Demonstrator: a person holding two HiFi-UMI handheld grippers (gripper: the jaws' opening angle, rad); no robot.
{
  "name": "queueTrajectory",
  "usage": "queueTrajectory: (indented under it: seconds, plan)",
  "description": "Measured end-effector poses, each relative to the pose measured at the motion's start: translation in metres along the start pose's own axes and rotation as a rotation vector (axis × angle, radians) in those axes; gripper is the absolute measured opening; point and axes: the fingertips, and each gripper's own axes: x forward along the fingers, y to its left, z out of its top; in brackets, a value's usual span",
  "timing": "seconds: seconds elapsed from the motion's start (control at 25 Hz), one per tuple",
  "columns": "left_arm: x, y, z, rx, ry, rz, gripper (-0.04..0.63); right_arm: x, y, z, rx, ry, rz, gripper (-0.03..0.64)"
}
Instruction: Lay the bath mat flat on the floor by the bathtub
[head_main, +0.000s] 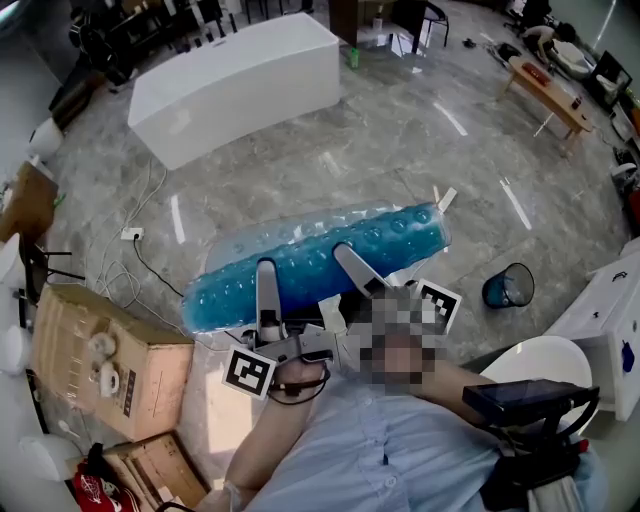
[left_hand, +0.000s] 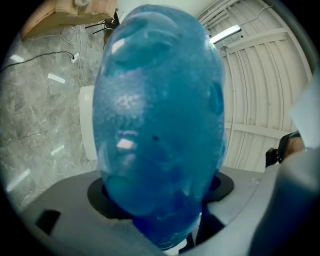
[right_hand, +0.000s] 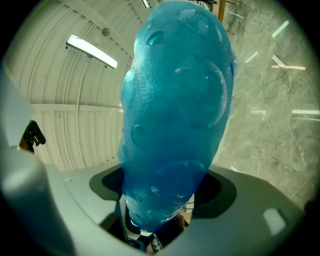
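Midframe in the head view, blue bath mat hangs above the marble floor, bathtub upper left, left gripper and right gripper pinching its near edge. Left gripper view: mat fills the centre, fingers clamped on it. Right gripper view: likewise.

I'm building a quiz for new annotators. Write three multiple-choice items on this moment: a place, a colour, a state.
1. Where in the head view is the white bathtub? A lower right; B upper left; C bottom centre.
2. What colour is the bath mat? A white; B grey; C blue.
3. What state is the mat in? A gripped by the left gripper and right gripper; B lying flat beside the tub; C draped over the tub.
Answers: B, the tub stands at upper left; C, the mat is translucent blue in every view; A, both gripper views show it between the jaws.
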Motion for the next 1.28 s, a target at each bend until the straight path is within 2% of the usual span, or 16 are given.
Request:
queueTrajectory:
  seconds: [0.32, 0.68, 0.88, 1.04, 1.28]
  plan:
    - [-0.003, 0.010, 0.004, -0.024, -0.018, 0.028, 0.354, 0.004, -0.005, -0.004, 0.002, 0.015, -0.023, 0.382]
    - [-0.014, 0.020, 0.067, -0.036, -0.038, 0.021, 0.348, 0.042, -0.004, -0.052, -0.005, 0.018, -0.007, 0.377]
    - [-0.012, 0.039, 0.086, -0.048, -0.045, 0.044, 0.348, 0.061, -0.019, -0.063, 0.003, 0.028, -0.028, 0.376]
    - [0.015, 0.059, 0.090, -0.043, -0.038, 0.059, 0.348, 0.084, -0.037, -0.047, 0.018, 0.020, -0.039, 0.376]
    - [0.094, 0.108, 0.090, -0.044, -0.045, 0.093, 0.348, 0.145, -0.082, 0.009, 0.048, 0.034, -0.060, 0.374]
